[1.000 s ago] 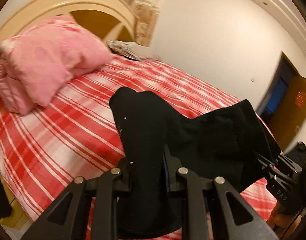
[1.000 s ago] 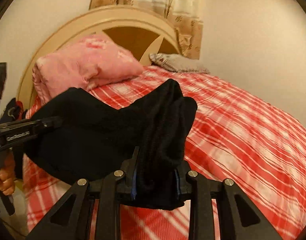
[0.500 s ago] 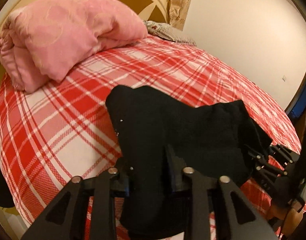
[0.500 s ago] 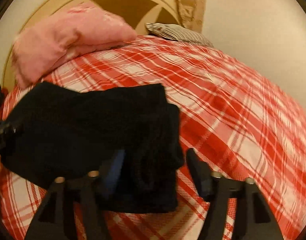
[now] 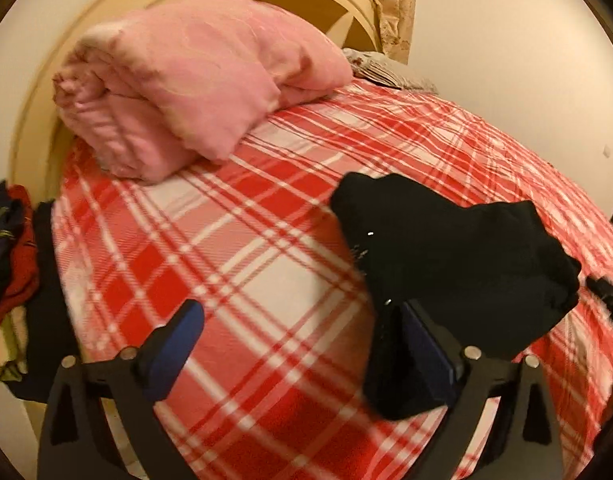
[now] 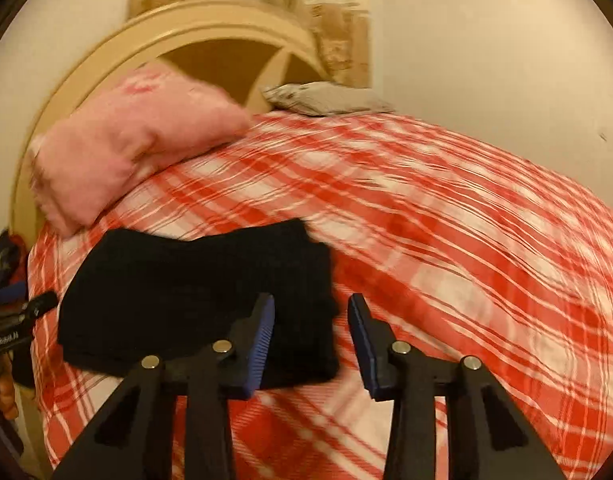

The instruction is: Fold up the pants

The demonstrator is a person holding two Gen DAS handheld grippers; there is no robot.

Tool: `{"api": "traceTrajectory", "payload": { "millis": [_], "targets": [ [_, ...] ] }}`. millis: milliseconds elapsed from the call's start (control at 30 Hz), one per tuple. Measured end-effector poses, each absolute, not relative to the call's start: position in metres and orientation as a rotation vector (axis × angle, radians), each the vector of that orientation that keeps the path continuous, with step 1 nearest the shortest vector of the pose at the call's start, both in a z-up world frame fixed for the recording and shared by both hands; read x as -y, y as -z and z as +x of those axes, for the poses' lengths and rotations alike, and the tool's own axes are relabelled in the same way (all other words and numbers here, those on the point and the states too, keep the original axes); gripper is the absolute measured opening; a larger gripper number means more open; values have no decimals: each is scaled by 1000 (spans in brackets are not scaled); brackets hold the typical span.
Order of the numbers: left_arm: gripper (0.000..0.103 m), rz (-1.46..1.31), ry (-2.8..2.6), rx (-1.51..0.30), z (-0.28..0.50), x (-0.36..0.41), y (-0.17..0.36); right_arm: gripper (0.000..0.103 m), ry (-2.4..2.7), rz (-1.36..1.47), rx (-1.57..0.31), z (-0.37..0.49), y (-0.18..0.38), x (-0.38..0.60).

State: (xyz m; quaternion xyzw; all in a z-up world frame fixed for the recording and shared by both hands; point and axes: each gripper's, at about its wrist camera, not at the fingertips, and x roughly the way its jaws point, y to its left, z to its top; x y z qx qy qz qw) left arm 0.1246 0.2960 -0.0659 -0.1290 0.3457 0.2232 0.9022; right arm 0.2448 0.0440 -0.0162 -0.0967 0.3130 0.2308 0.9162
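Observation:
The black pants [image 6: 194,292] lie folded in a flat stack near the front edge of the red plaid bed [image 6: 446,240]. My right gripper [image 6: 311,304] hovers over the stack's right edge. Its jaws are closing with that edge between them, and the right pad stands clear of the cloth. In the left wrist view the pants [image 5: 458,256] rest on the sheet at the right. My left gripper [image 5: 296,312] is opening wide. Its right finger [image 5: 422,352] sits against a hanging fold, and mostly bare sheet lies between the jaws.
A folded pink quilt [image 5: 194,80] lies by the cream headboard [image 6: 210,36], with a grey pillow [image 6: 326,98] further right. Piled clothes [image 5: 14,264] sit beside the bed's left side. A hand [image 6: 2,396] holds the left gripper at the frame edge.
Both grippers were shut on the raised pants. They have let go, and the pants now lie folded on the bed. The left jaws spread wide; the right opened, then narrowed.

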Motion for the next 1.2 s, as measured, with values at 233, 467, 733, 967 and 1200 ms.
{"api": "traceTrajectory", "payload": {
  "millis": [233, 467, 733, 967, 1200],
  "targets": [
    [100, -225, -447, -697, 132, -278, 55, 36, -437, -215, -773, 258, 66, -57],
    [102, -193, -483, -788, 140, -273, 84, 42, -434, -152, -823, 252, 69, -46],
    [102, -148, -476, -803, 127, -260, 80, 58, -386, 117, -939, 210, 61, -17],
    [102, -107, -450, -775, 107, -244, 64, 62, -371, 234, -976, 154, 52, -10],
    [102, -45, -414, -720, 69, -220, 45, 62, -274, 97, -897, 108, 23, -11]
  ]
}}
